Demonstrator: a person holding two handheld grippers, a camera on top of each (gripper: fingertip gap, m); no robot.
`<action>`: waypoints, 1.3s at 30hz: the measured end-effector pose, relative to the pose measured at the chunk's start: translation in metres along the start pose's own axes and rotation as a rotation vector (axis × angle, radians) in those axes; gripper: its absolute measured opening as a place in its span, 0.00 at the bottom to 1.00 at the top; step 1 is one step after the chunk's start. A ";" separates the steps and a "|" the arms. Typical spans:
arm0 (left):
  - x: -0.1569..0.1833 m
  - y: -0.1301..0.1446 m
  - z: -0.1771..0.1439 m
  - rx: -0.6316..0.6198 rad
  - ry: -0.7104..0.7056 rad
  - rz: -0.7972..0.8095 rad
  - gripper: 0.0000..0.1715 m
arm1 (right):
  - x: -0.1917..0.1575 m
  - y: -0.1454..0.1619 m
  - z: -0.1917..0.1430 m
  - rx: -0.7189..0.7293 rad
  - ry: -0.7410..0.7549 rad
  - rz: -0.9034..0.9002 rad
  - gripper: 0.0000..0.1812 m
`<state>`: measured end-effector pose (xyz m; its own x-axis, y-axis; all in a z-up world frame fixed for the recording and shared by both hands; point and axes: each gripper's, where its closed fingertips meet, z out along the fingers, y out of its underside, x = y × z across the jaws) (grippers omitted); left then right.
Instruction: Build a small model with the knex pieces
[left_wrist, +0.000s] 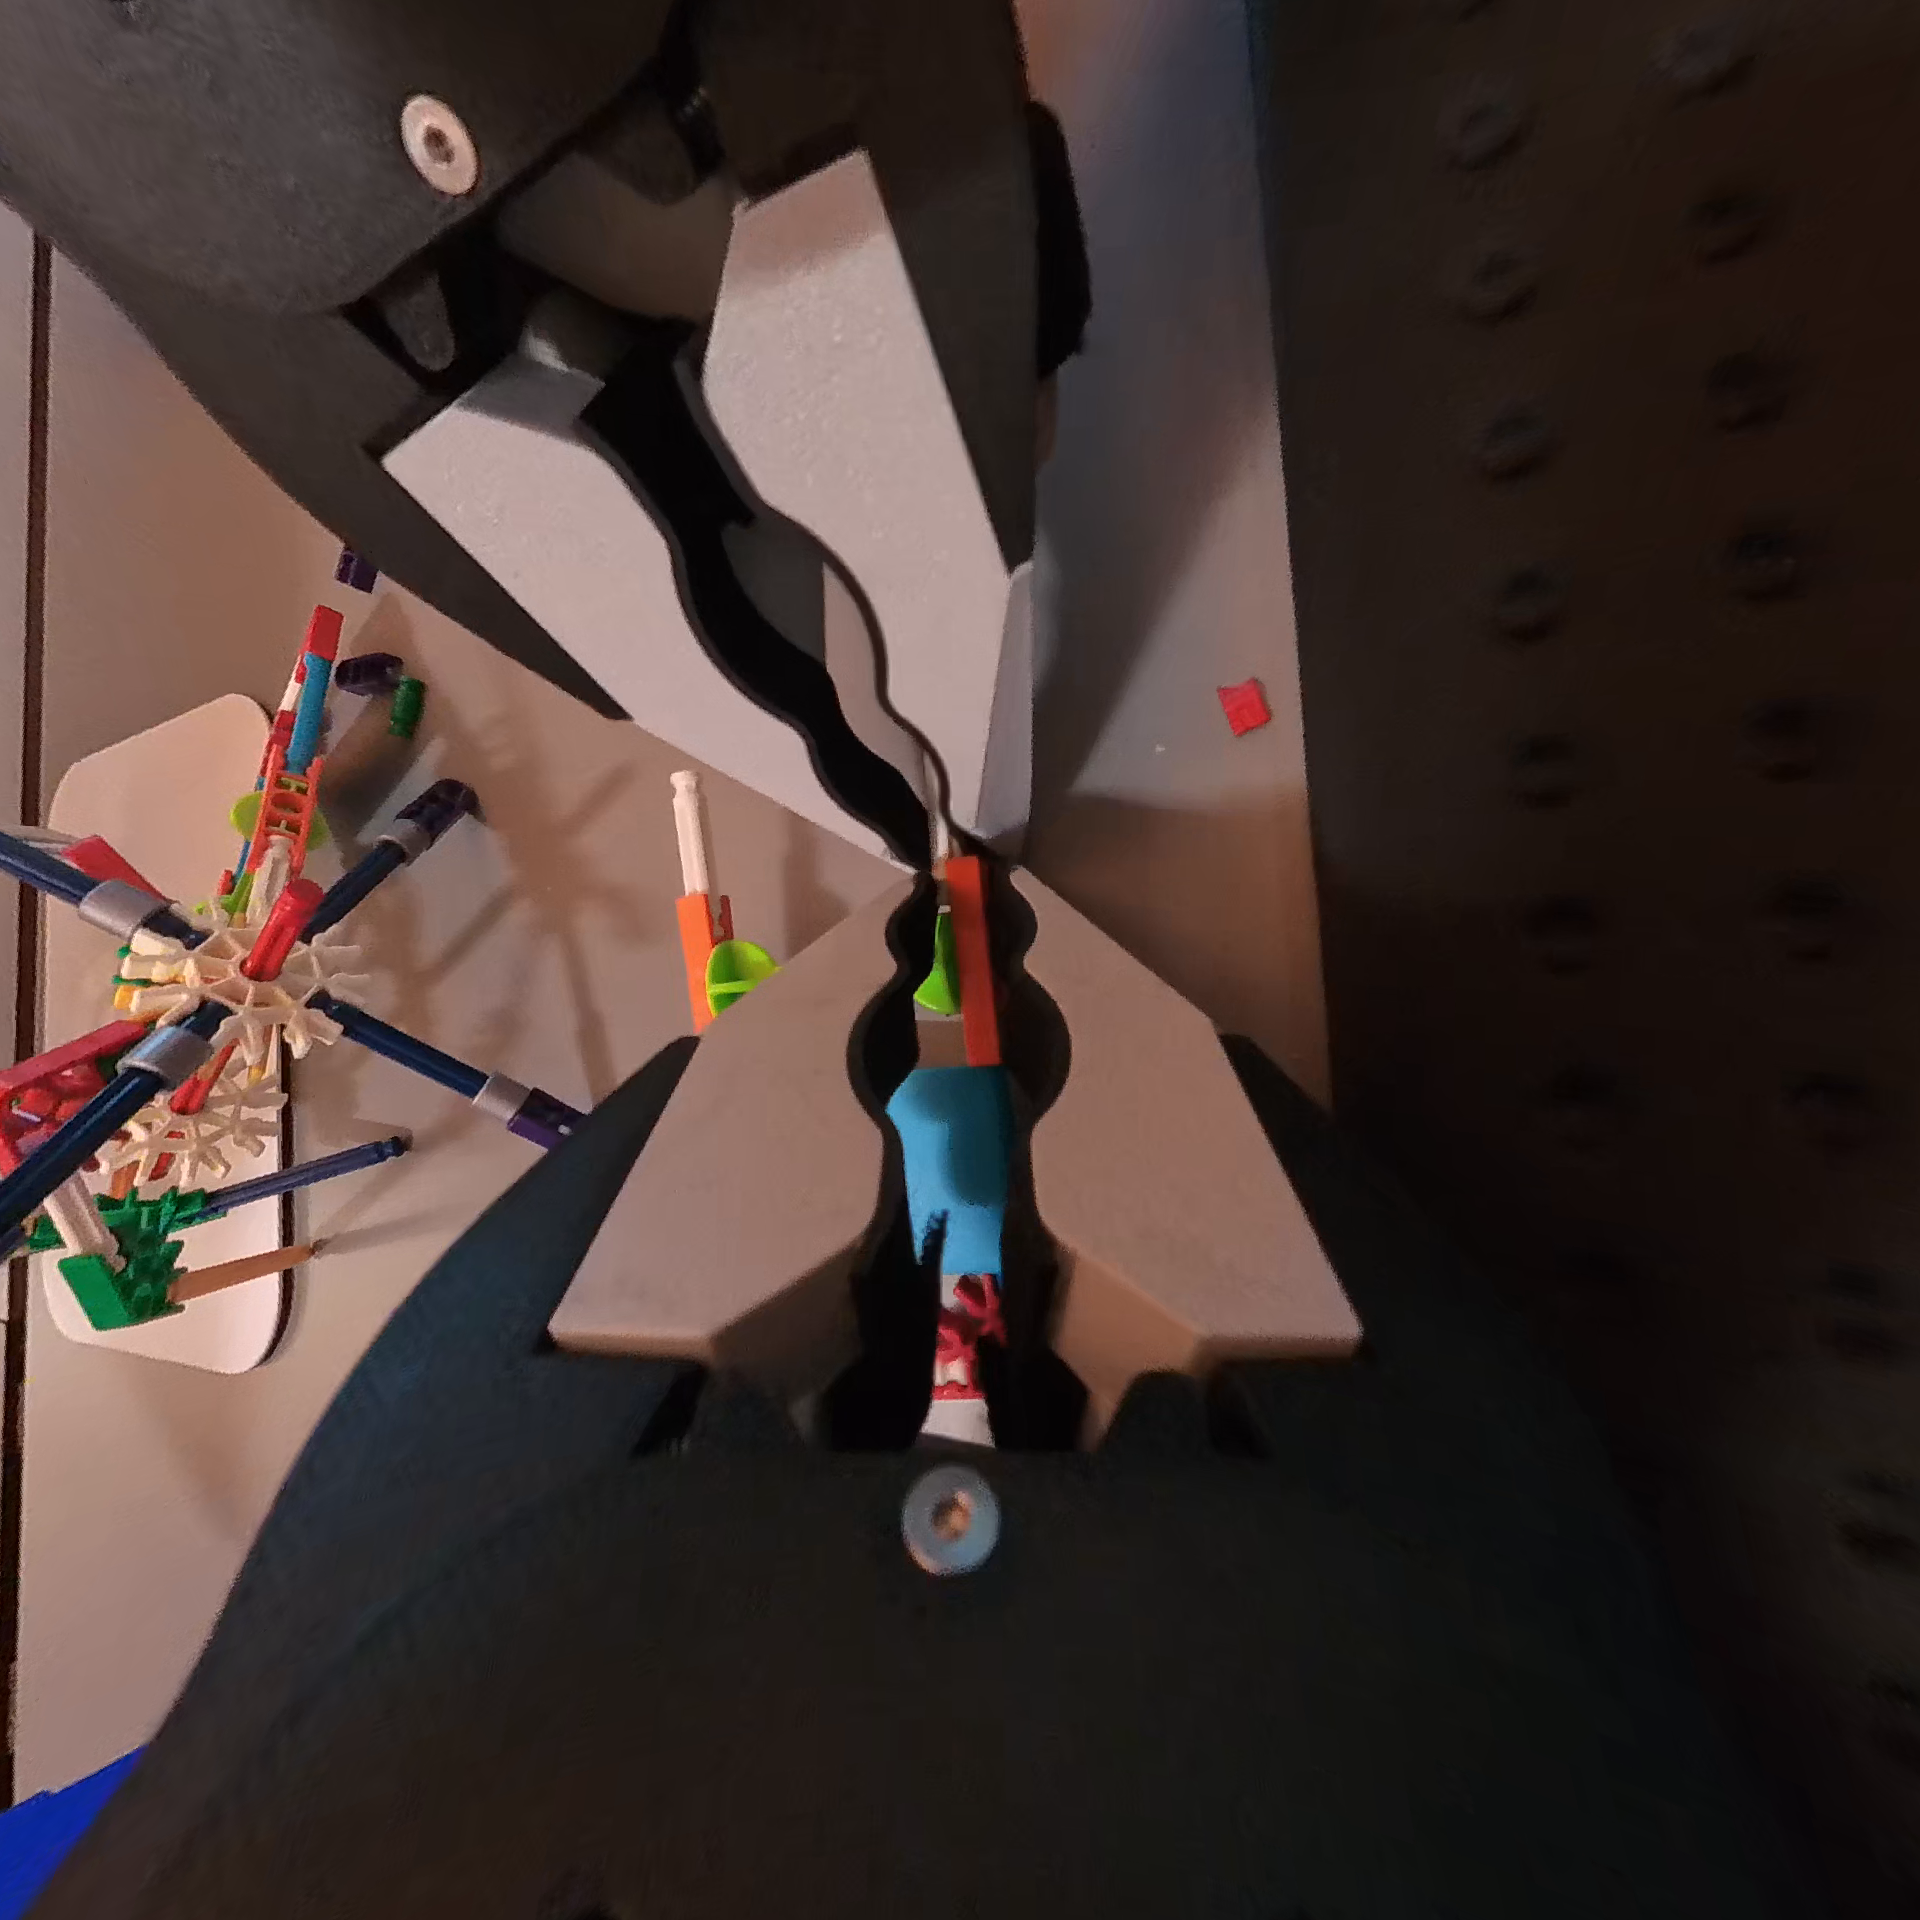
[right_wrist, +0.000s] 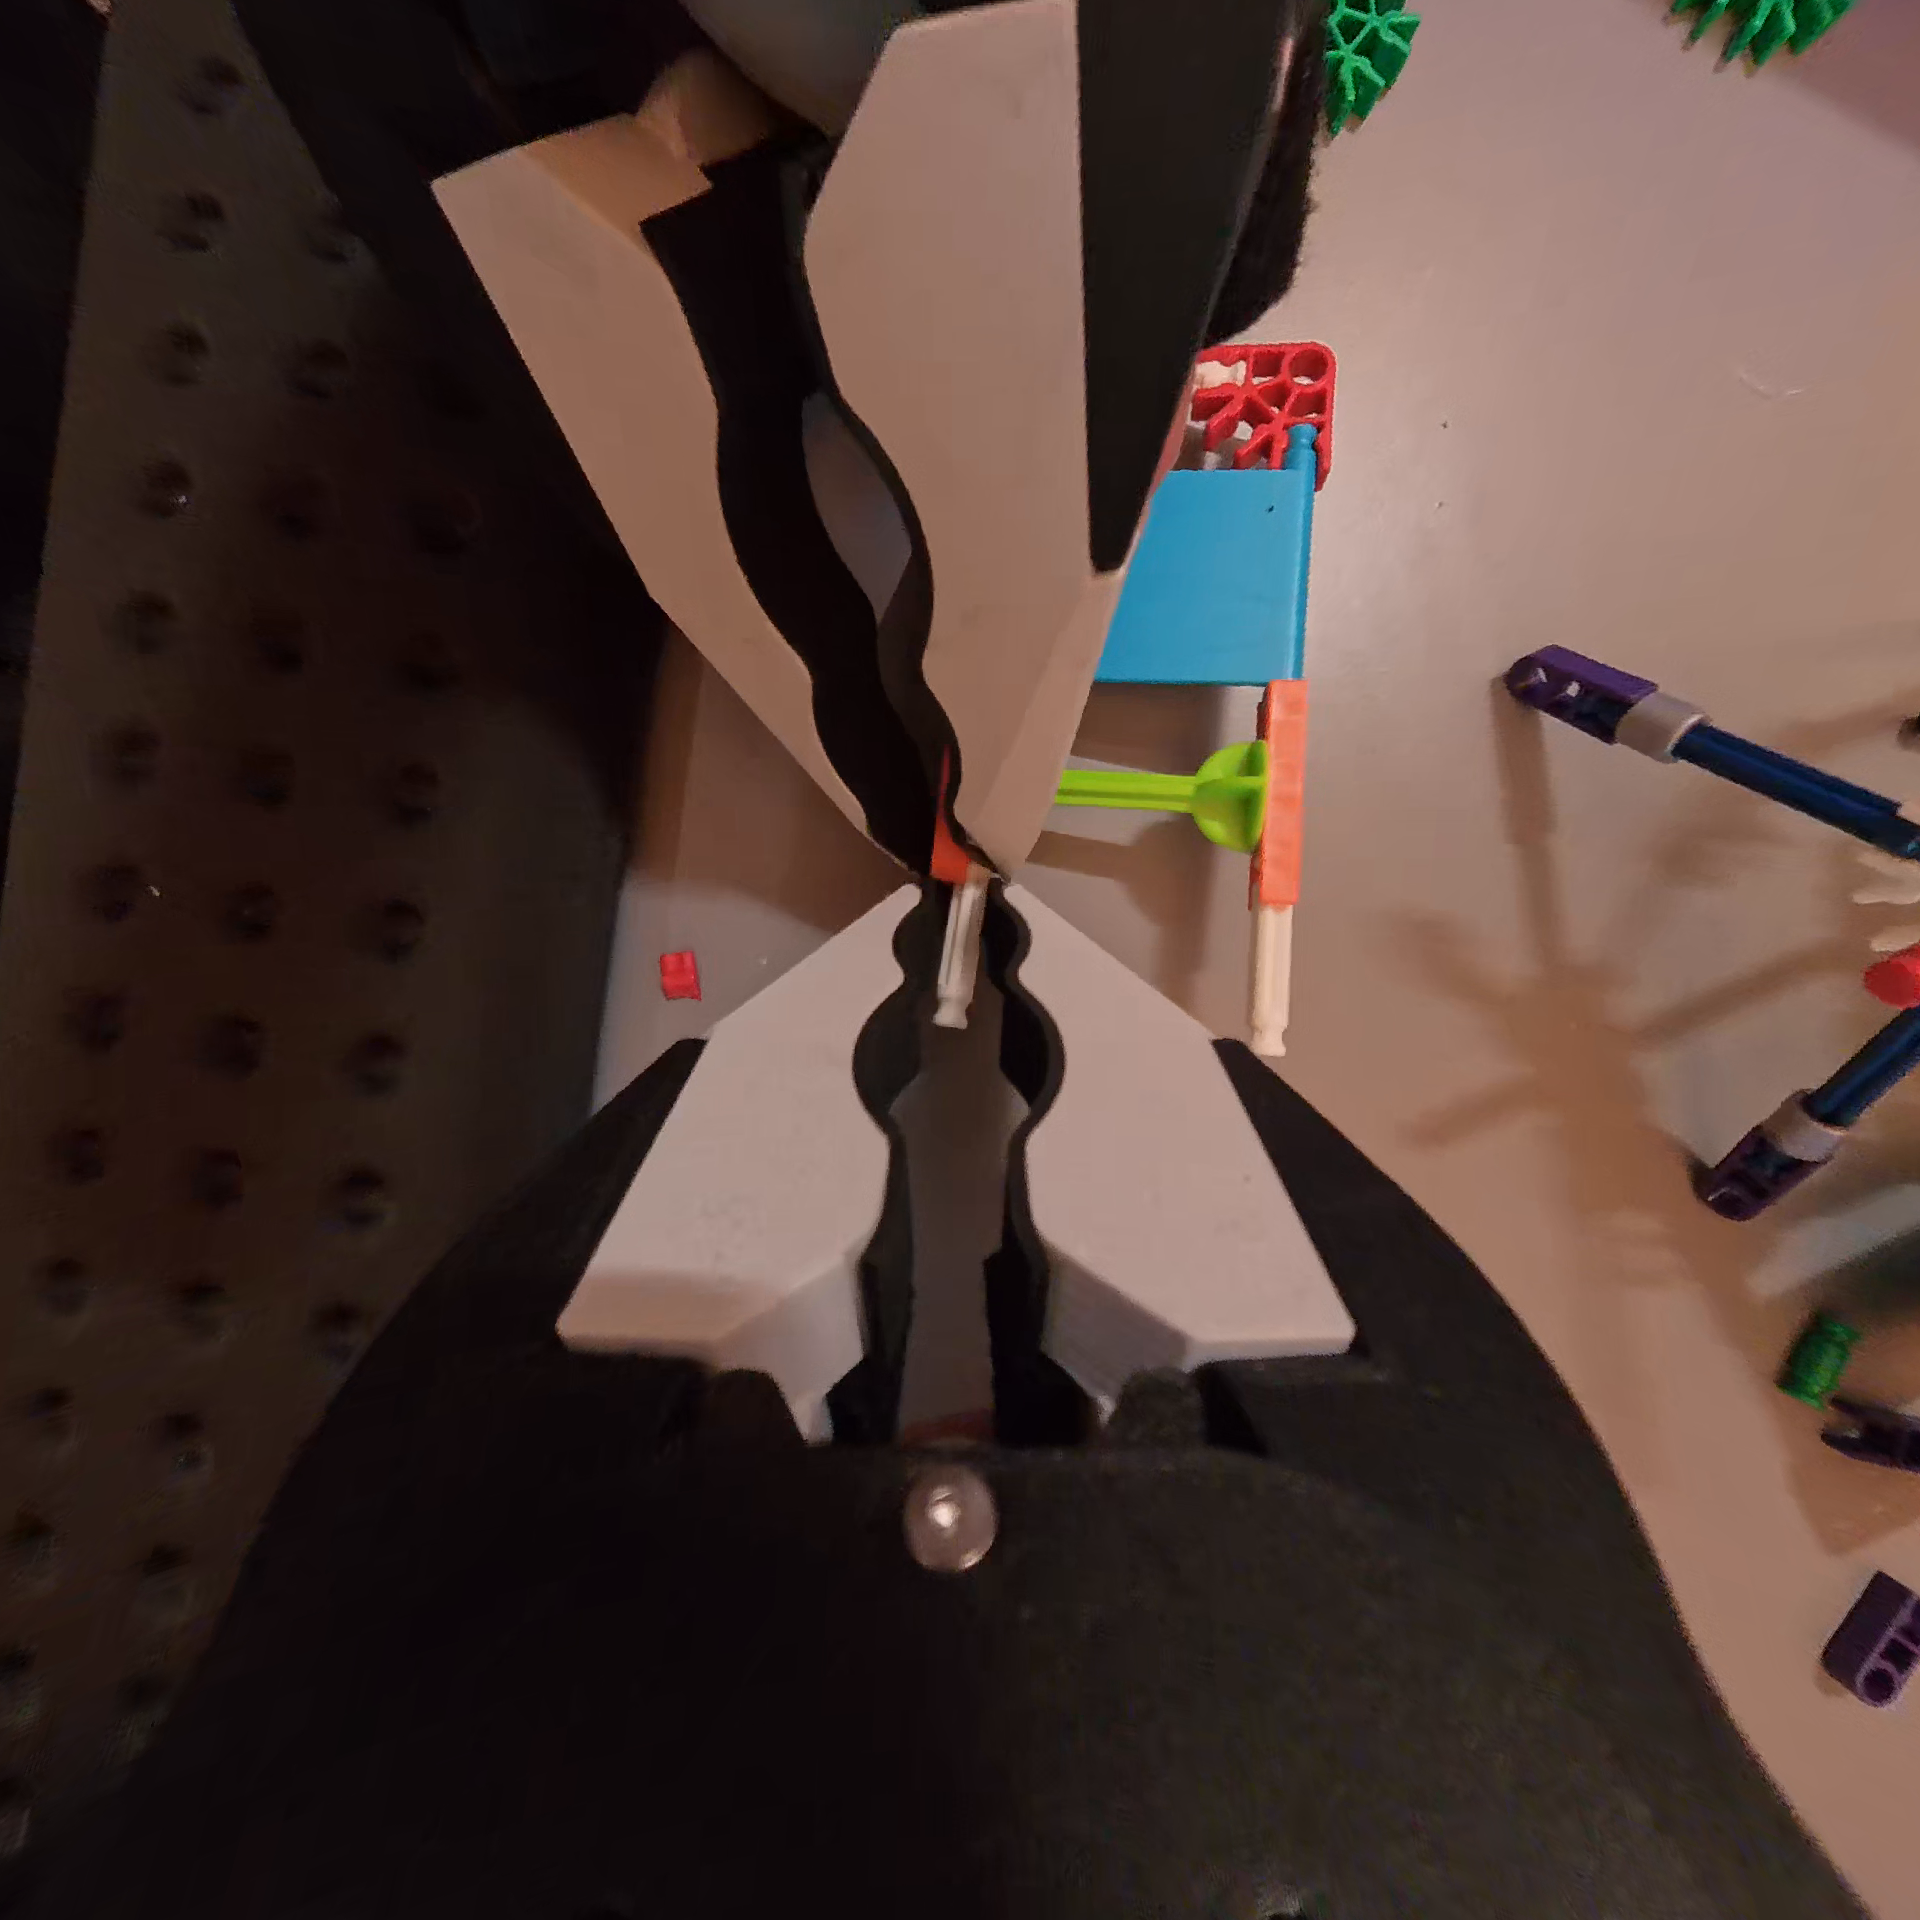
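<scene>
My left hand-held gripper (left_wrist: 961, 925) was pinching the orange connector (left_wrist: 977, 961) of a small K'NEX frame with a blue panel (left_wrist: 956, 1174). My right hand-held gripper (right_wrist: 961, 914), tip to tip with it, pinched the white rod (right_wrist: 958, 961) already seated in that connector, above the worktop (right_wrist: 1558, 416).

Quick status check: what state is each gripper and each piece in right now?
left gripper: shut on orange connector.
right gripper: shut on white rod.
blue panel: joined into the held assembly.
spoked model: assembled, standing on white board.
small red piece: lying loose, apart from everything else.
</scene>
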<state>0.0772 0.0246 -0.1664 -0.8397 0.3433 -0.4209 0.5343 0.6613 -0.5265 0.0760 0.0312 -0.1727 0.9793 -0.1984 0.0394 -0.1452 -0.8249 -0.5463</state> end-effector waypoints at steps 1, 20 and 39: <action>0.000 0.000 0.000 0.008 -0.005 -0.004 0.04 | 0.000 0.000 0.000 0.000 -0.001 -0.004 0.02; 0.008 -0.004 -0.001 0.058 0.042 -0.087 0.04 | -0.008 -0.001 0.000 -0.042 0.060 -0.310 0.01; 0.001 -0.002 0.002 0.064 -0.004 -0.083 0.03 | -0.005 -0.002 0.001 0.041 -0.006 -0.181 0.02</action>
<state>0.0751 0.0226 -0.1671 -0.8811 0.2862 -0.3765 0.4679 0.6434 -0.6058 0.0711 0.0344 -0.1722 0.9898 -0.0453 0.1349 0.0393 -0.8243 -0.5647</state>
